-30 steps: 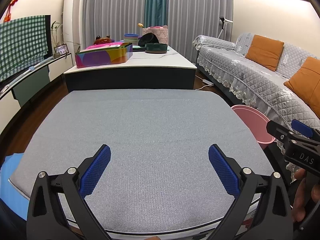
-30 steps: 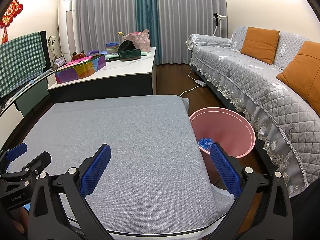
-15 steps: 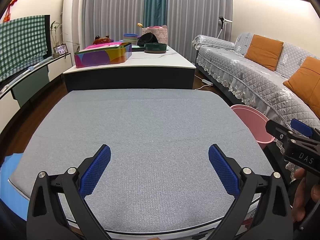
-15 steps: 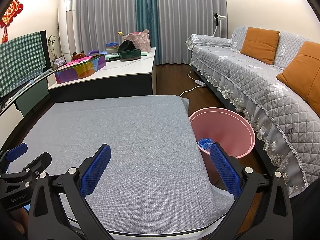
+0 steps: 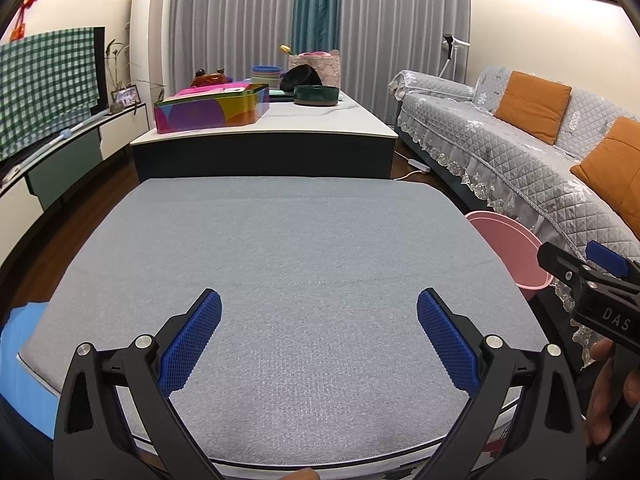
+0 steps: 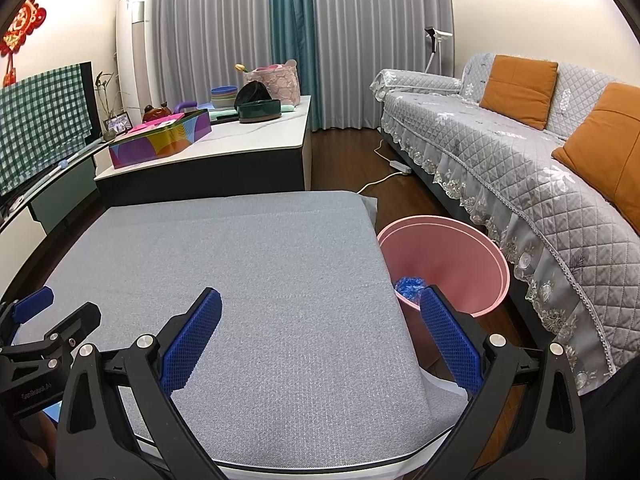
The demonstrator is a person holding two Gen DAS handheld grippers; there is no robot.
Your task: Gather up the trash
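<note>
A pink trash bin [image 6: 460, 256] stands on the floor at the right edge of the grey-covered table [image 6: 240, 256]; it also shows in the left wrist view [image 5: 508, 248]. A crumpled blue piece of trash [image 6: 410, 286] lies inside the bin. My left gripper [image 5: 318, 340] is open and empty above the near part of the table [image 5: 300, 248]. My right gripper [image 6: 320, 340] is open and empty over the table's near right corner, its right finger in front of the bin. No trash shows on the table.
A white-topped coffee table [image 6: 248, 140] with a colourful box [image 6: 160, 142], bowls and a basket stands behind. A grey sofa [image 6: 520, 160] with orange cushions runs along the right. A power strip [image 6: 400, 166] lies on the floor. A TV cabinet [image 5: 60, 152] is left.
</note>
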